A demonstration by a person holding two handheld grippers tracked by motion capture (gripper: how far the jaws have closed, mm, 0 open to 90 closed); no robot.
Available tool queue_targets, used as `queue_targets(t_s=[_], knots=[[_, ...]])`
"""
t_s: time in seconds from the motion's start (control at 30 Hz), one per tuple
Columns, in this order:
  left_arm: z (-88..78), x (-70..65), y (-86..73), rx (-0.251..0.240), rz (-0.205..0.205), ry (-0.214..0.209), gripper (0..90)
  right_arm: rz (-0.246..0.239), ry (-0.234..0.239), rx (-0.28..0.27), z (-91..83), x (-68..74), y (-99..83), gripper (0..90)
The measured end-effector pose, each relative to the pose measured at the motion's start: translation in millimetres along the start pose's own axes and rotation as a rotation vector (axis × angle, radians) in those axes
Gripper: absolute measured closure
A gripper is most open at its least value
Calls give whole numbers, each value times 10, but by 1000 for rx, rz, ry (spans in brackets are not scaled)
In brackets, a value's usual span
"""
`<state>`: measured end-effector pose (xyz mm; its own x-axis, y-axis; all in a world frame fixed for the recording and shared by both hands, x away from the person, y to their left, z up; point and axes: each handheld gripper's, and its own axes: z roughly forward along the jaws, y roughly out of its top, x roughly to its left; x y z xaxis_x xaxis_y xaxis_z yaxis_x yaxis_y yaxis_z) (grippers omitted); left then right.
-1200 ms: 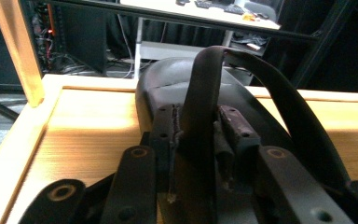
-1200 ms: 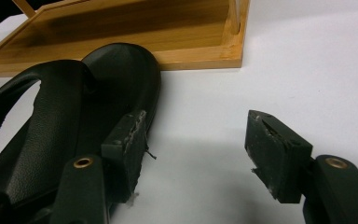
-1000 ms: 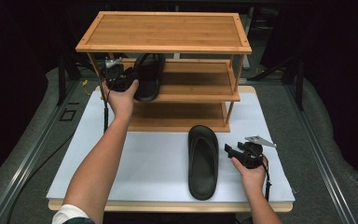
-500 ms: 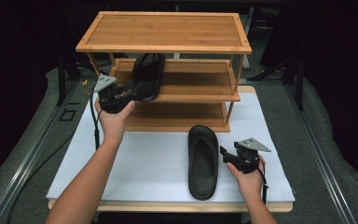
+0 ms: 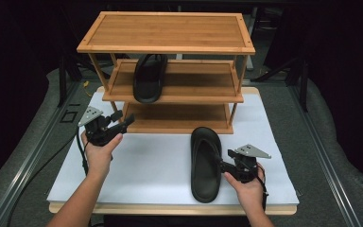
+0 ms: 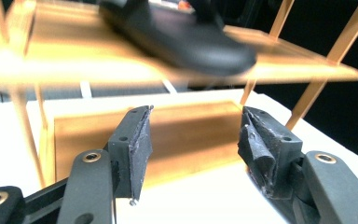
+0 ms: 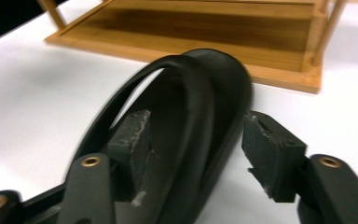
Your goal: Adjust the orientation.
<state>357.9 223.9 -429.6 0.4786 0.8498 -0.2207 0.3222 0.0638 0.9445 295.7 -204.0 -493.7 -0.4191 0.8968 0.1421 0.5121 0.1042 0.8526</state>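
Observation:
A black sandal (image 5: 149,78) lies on the middle shelf of a bamboo rack (image 5: 170,30); the left gripper view shows this sandal (image 6: 182,39) above its jaws. My left gripper (image 5: 130,119) hangs in front of the rack's left corner with nothing in it. Its jaws (image 6: 193,149) have just been opening. A second black sandal (image 5: 205,163) lies flat on the white board. My right gripper (image 5: 219,160) is at its right edge. Those jaws (image 7: 196,154) have just been closing and straddle the rim of the sandal (image 7: 200,107), without visibly pressing on it.
The rack stands at the back of the white board (image 5: 146,165) and has three shelves. Its bottom shelf (image 6: 186,135) is bare. A black cable (image 5: 80,158) trails from the left gripper. Grey padding (image 5: 331,156) and metal rails surround the board.
My left gripper has let go of the sandal on the middle shelf and drawn back and down to the left. My right gripper has moved left onto the sandal on the board.

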Motion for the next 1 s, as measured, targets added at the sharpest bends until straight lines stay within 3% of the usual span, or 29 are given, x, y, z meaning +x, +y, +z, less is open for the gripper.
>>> queue_targets(t_s=[0.13, 0.27, 0.33, 0.37, 0.43, 0.5, 0.67, 0.7, 0.73, 0.77, 0.8, 0.83, 0.9, 1.0], knots=[[-112, 32, -157, -28, 36, 23, 443, -53, -35, -23, -83, 118, 2, 456], [-174, 76, -281, -16, 61, 14, 462, -131, -107, -17, -72, 171, -187, 522], [-191, 108, -322, -18, 66, 12, 462, -96, -92, 39, -34, 166, -247, 537], [-203, 125, -345, -25, 65, 17, 462, -89, -61, 33, -16, 157, -251, 535], [-213, 167, -388, -18, 59, 26, 463, -102, -73, 30, 13, 158, -256, 529], [-202, 195, -419, -9, 43, 26, 467, -83, -72, 52, 62, 141, -278, 542], [-185, 196, -462, 8, 61, 24, 467, -77, -17, 86, 123, 96, -277, 685], [-187, 198, -474, 18, 63, 28, 467, -86, -17, 81, 116, 95, -276, 709], [-185, 197, -486, 23, 65, 29, 467, -111, -69, 92, 98, 105, -271, 726], [-182, 196, -496, 24, 64, 27, 468, -124, -90, 97, 84, 99, -266, 743], [-185, 197, -502, 25, 63, 23, 470, -128, -89, 90, 77, 75, -265, 757], [-187, 196, -504, 24, 65, 18, 474, -126, -111, 94, 67, 50, -261, 766], [-194, 191, -497, 28, 74, 14, 493, -99, -85, 82, 63, -35, -256, 776], [-197, 192, -493, 27, 79, 12, 495, -68, -103, 78, 43, -124, -256, 778]])
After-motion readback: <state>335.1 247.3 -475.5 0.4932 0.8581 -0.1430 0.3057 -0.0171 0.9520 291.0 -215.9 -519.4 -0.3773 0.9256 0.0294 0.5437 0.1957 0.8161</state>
